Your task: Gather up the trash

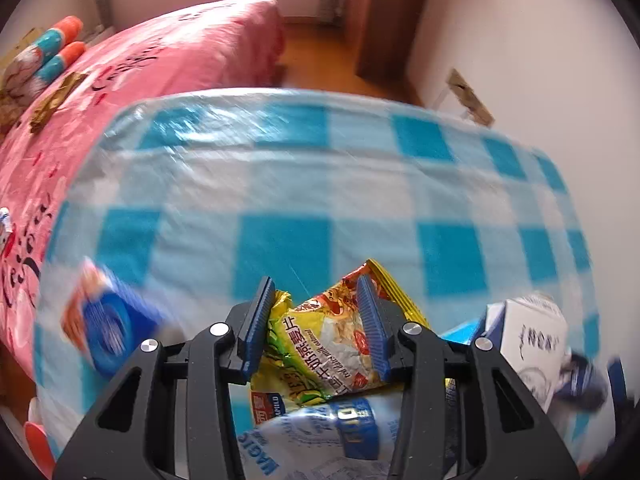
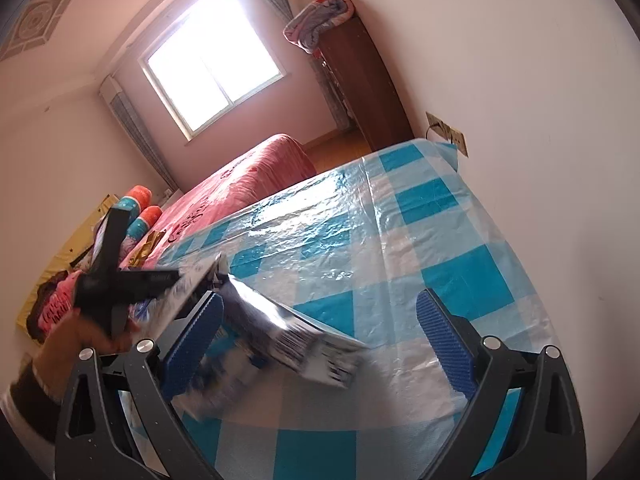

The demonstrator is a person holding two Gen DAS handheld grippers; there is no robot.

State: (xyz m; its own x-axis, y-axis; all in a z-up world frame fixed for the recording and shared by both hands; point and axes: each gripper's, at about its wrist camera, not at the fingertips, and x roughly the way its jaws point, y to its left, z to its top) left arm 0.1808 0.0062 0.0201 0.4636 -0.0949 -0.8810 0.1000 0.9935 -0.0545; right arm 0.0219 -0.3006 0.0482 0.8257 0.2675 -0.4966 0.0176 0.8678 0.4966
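In the left wrist view the left gripper (image 1: 316,326) has its jaws clamped on a yellow snack wrapper (image 1: 320,344) above the checked bench (image 1: 280,168), while in the right wrist view the right gripper (image 2: 320,344) stands with jaws wide around a blurred white box (image 2: 280,332) on that bench.

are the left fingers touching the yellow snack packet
Touching. The left wrist view shows both blue fingers pressed against the sides of the yellow snack packet, crumpling it between them.
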